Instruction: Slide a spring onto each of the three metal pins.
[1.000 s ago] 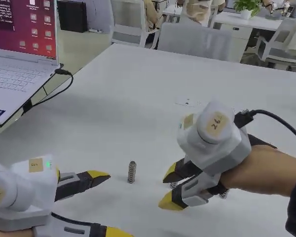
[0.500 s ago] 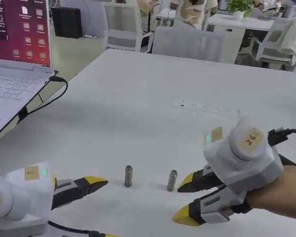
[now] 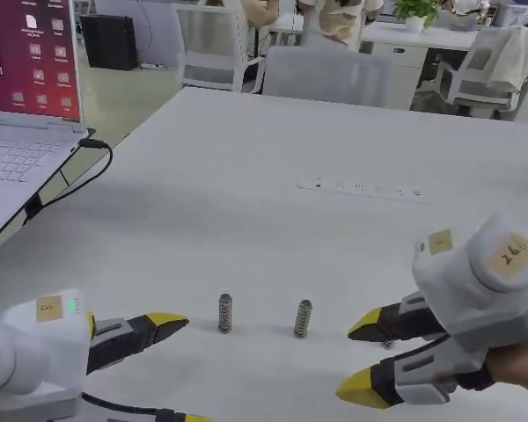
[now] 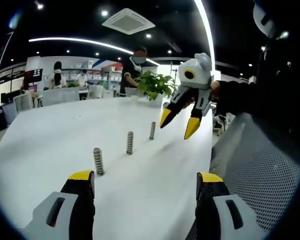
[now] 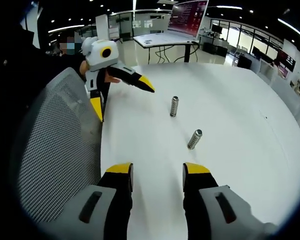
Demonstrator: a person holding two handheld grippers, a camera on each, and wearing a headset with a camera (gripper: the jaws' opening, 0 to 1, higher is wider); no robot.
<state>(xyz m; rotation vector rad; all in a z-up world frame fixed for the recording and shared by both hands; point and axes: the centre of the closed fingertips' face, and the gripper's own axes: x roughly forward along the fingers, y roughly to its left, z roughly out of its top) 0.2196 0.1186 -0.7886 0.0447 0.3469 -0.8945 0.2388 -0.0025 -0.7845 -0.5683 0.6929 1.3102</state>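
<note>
Two springs stand upright on pins on the white table point(image 3: 273, 193): one spring point(image 3: 225, 314) on the left, another spring point(image 3: 304, 318) to its right. A third spring point(image 3: 387, 344) peeks out behind my right gripper point(image 3: 359, 356), which is open and empty at the right. My left gripper point(image 3: 178, 369) is open at the bottom left, its upper jaw pointing at the left spring. The left gripper view has all three springs in a row point(image 4: 98, 161) point(image 4: 130, 142) point(image 4: 152, 130) beyond its open jaws. In the right gripper view, two springs point(image 5: 174, 106) point(image 5: 195, 138) stand ahead.
An open laptop point(image 3: 18, 149) with a black cable point(image 3: 79, 167) sits at the table's left edge. A flush power strip point(image 3: 361, 188) lies in the table's middle. Chairs point(image 3: 326, 75) stand at the far side. A mesh chair point(image 5: 50, 150) is by the near edge.
My right gripper has drawn back to the right, away from the middle spring, which now stands uncovered. The left gripper has stayed about where it was. The head camera has shifted.
</note>
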